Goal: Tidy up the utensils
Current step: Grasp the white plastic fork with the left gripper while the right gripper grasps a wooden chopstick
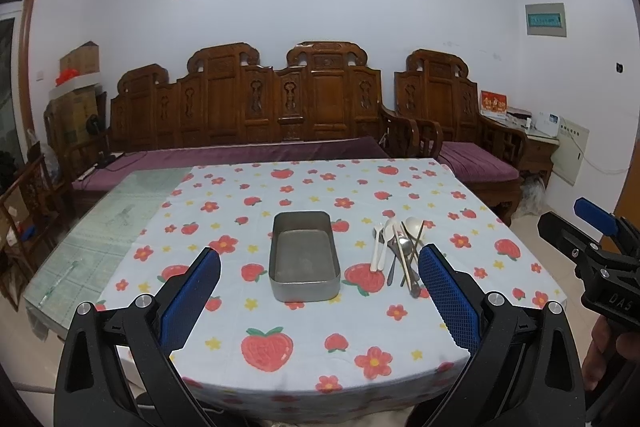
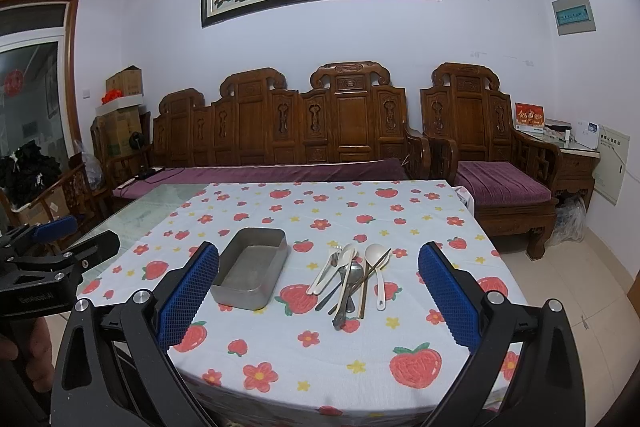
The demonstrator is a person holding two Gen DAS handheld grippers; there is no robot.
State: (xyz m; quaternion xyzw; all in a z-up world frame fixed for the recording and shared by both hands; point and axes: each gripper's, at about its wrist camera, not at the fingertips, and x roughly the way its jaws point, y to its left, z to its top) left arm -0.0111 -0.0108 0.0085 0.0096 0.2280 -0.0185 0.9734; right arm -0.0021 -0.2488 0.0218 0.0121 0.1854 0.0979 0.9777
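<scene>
Right of centre in both wrist views, a loose heap of utensils (image 2: 352,279) lies on the strawberry-print tablecloth (image 2: 320,359), just beside an empty metal tray (image 2: 252,267) that sits left of it, apart and not touching. The heap mixes white plastic spoons (image 2: 378,267), a metal spoon (image 2: 354,277), what looks like a white fork (image 1: 376,247) and thin brown chopsticks (image 2: 374,269), all crossing one another with handles fanned toward the lower edge of the frame. The left gripper (image 1: 320,303) and the right gripper (image 2: 318,301) both hover low in their own frames with blue pads spread wide and nothing between them. These pieces are probably light and stiff; the metal spoon likely slick, the plastic ones easy to flick away, and the chopsticks thin enough to roll. Because they overlap, lifting one from the middle may drag its neighbours, so the outermost white spoon at the right edge of the heap seems the safest first pick, pinched across its handle near the middle, where it lies clear. The soft cloth may bunch under the pads.
</scene>
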